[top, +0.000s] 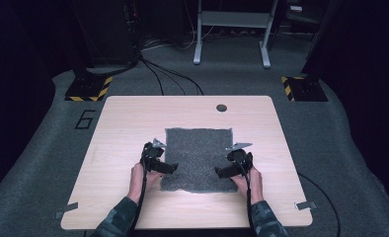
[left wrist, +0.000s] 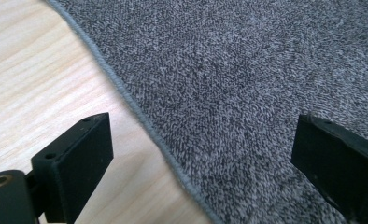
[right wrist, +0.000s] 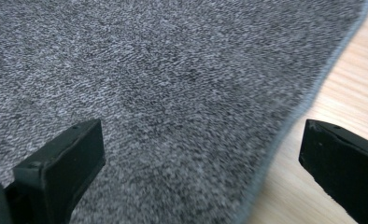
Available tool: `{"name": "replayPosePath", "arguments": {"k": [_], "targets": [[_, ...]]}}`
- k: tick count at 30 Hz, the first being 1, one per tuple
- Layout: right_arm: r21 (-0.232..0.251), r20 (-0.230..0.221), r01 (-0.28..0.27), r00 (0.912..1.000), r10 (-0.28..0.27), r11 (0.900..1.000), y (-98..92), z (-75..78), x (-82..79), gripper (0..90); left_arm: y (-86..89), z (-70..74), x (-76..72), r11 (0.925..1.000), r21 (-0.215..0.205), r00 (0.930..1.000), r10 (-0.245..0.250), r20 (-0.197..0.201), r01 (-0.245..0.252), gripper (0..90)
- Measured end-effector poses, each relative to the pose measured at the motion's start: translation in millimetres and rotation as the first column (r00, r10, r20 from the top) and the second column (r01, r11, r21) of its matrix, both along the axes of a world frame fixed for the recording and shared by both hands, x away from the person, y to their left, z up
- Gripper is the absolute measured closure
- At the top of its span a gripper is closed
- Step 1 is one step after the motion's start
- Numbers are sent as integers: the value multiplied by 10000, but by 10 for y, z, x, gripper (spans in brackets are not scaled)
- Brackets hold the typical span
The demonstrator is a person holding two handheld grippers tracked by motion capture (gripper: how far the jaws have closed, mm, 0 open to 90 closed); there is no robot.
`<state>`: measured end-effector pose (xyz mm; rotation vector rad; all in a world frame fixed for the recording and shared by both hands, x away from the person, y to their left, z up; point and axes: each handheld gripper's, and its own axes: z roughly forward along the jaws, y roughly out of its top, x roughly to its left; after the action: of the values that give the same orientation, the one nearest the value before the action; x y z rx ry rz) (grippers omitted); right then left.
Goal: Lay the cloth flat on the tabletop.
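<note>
A grey towel [top: 198, 159] lay flat near the middle of the light wooden table [top: 123, 118], its stitched hem running along each side and its near edge slightly wavy. The left gripper [top: 172, 168] hovered at the towel's left edge, toward the near corner, and the right gripper [top: 220, 172] hovered at the right edge, the 2 pointing inward at each other across the cloth. In the left gripper view, the towel [left wrist: 247, 79] covered most of the frame with its hem curving between the 2 black jaws, which stood wide apart with 1 over bare table [left wrist: 28, 84] and 1 over the cloth, gripping nothing. In the right gripper view, the jaws were likewise spread wide and held nothing, 1 above the towel [right wrist: 163, 79] and 1 above the table [right wrist: 355, 79], the hem passing between them.
</note>
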<state>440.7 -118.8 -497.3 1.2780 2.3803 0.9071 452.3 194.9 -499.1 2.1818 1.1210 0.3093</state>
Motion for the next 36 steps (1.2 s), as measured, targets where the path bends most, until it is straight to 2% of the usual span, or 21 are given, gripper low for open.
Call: {"name": "replayPosePath", "arguments": {"k": [10, 17, 20, 22, 24, 32, 33, 36], "targets": [[-424, -235, -107, 9997, 97, 9990, 115, -65, 74, 0, -54, -75, -2, 9993, 308, 9997, 207, -140, -203, 49], [-928, -238, -182, 9996, 161, 9955, 122, -125, 128, 0, -96, -151, -22, 9969, 753, 9996, 255, -156, -242, 60], [-1097, -380, -221, 9991, 180, 9937, 112, -175, 155, 0, -123, -167, -46, 9949, 935, 9993, 384, 45, -387, 61], [-852, -464, -195, 9988, 156, 9962, 87, -194, 173, 0, -132, -169, -56, 9930, 1126, 9994, 336, 89, -344, 59], [-837, -441, -192, 9989, 156, 9963, 79, -197, 184, 0, -141, -175, -64, 9927, 1136, 9991, 382, 191, -401, 59], [-778, -371, -218, 9991, 189, 9967, 81, -204, 148, 0, -115, -168, -87, 9929, 1142, 9994, 330, 106, -340, 60], [-782, -391, -247, 9990, 217, 9966, 85, -203, 138, 0, -106, -161, -93, 9945, 1003, 9995, 296, 109, -306, 62], [-299, -367, -221, 9991, 210, 9993, 59, -164, 105, 0, -47, -100, -105, 9976, 577, 9992, 368, 152, -376, 58]]}}
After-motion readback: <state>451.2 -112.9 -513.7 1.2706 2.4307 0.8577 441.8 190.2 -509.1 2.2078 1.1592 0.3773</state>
